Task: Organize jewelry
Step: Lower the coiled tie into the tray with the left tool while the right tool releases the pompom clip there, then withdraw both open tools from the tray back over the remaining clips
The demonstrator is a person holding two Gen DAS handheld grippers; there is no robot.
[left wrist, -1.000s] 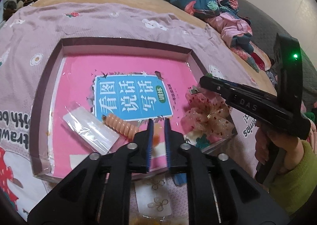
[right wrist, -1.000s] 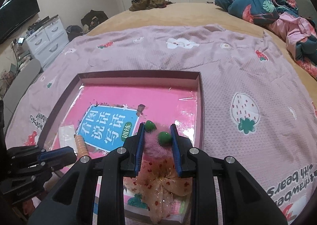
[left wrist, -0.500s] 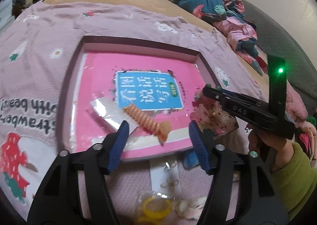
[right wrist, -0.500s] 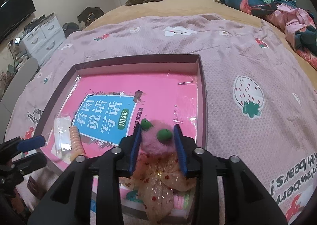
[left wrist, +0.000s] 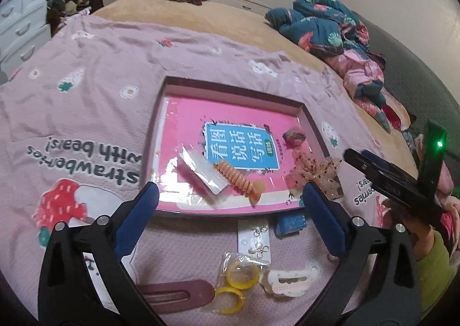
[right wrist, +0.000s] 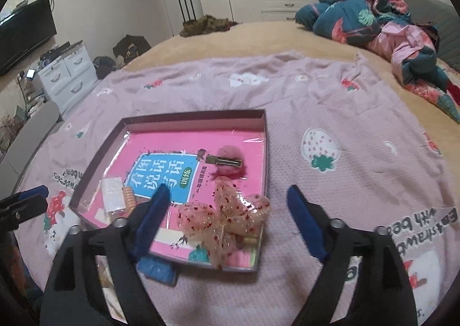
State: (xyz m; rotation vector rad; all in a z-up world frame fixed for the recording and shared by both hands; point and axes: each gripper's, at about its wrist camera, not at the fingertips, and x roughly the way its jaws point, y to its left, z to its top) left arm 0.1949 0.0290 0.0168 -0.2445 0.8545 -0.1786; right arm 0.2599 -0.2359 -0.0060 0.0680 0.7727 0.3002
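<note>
Hovering above the pink bedspread point(left wrist: 95, 113), the left gripper point(left wrist: 230, 196) and the right gripper point(right wrist: 227, 199) have both just spread their jaws wide, nothing between them. At six o'clock in the left view lie yellow rings point(left wrist: 240, 278), a cream claw clip point(left wrist: 290, 280) and an earring card point(left wrist: 254, 237). Further, at twelve, the tray point(left wrist: 159, 113) holds the orange spiral tie point(left wrist: 238, 179), sheer bow point(right wrist: 227, 218) and pink pompom clip point(right wrist: 230, 160). Bedspread lettering reads "strawberries with bears!"
</note>
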